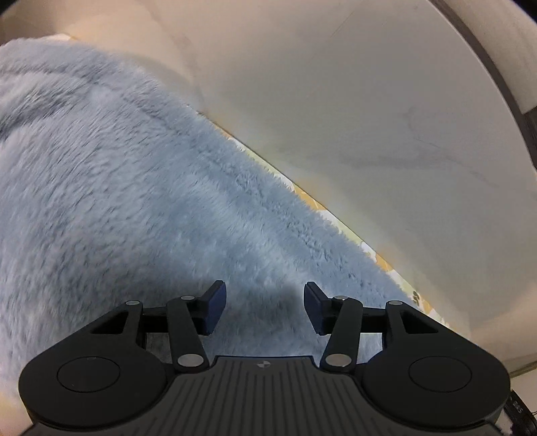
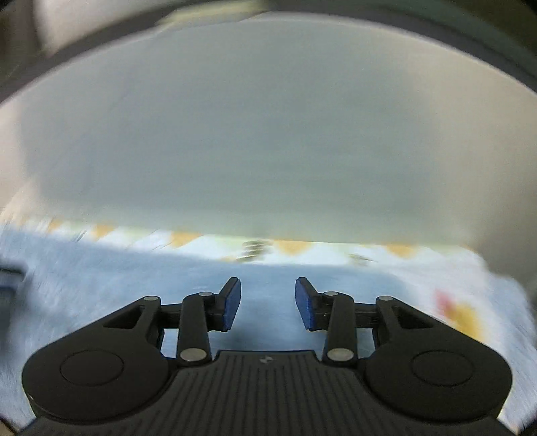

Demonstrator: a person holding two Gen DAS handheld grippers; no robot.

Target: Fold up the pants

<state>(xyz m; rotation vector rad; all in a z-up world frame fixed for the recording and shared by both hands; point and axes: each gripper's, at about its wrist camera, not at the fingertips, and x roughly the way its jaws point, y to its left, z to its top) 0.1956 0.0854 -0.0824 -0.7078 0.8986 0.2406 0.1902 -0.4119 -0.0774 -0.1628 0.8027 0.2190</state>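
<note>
Fluffy pale blue pants [image 1: 141, 208] fill the left and middle of the left wrist view, lying on a pale tabletop [image 1: 369, 100]. Along their right edge a white and orange patterned lining [image 1: 379, 260] shows. My left gripper [image 1: 265, 305] hovers over the fleece, open, with nothing between its blue pads [image 1: 214, 308]. In the blurred right wrist view the same blue pants [image 2: 100, 288] lie below, their patterned lining [image 2: 288, 250] just ahead. My right gripper [image 2: 268, 302] is open above the fabric with nothing between its blue pads.
The pale table [image 2: 268, 134] stretches ahead to a dark curved rim [image 1: 496, 77]. A dark blurred object [image 2: 10, 278] pokes in at the left edge of the right wrist view. A cream surface [image 1: 110, 26] lies beyond the pants at top left.
</note>
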